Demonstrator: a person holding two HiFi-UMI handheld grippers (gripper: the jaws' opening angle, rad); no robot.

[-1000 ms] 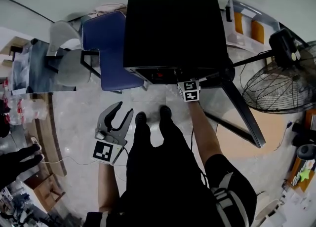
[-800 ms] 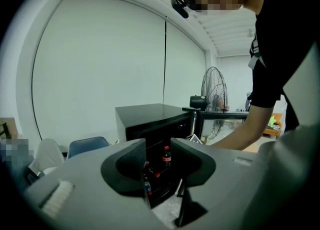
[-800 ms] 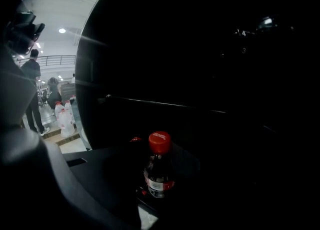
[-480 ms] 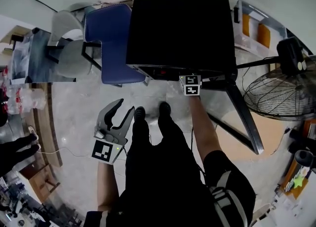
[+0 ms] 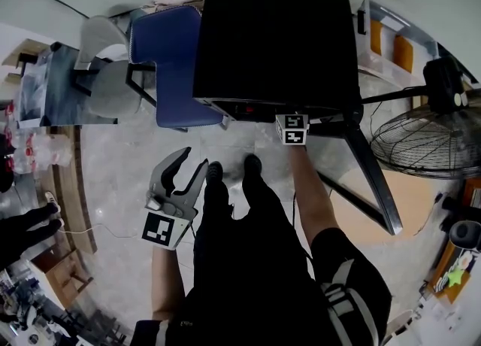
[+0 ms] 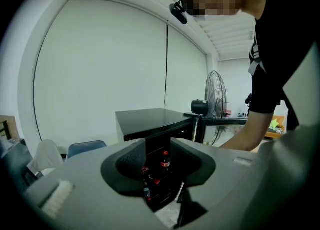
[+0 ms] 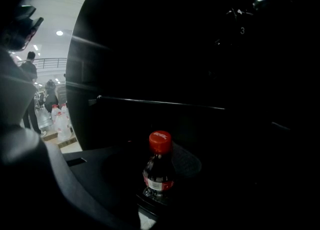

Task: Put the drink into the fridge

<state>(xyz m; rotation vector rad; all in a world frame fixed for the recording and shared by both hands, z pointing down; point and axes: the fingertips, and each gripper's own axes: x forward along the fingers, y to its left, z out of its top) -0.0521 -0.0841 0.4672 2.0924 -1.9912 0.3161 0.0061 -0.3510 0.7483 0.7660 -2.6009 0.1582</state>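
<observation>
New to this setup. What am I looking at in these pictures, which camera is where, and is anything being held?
No robot here: a person holds a two-jaw gripper in each hand. The head view looks down from their head; each gripper view rides on one gripper, looking along its jaws. The left gripper is open and empty, beside the person's legs. The right gripper reaches into a black fridge with a cola bottle between its jaws; it is too dark to tell whether they clamp it. A blue chair and a fan stand nearby.
</observation>
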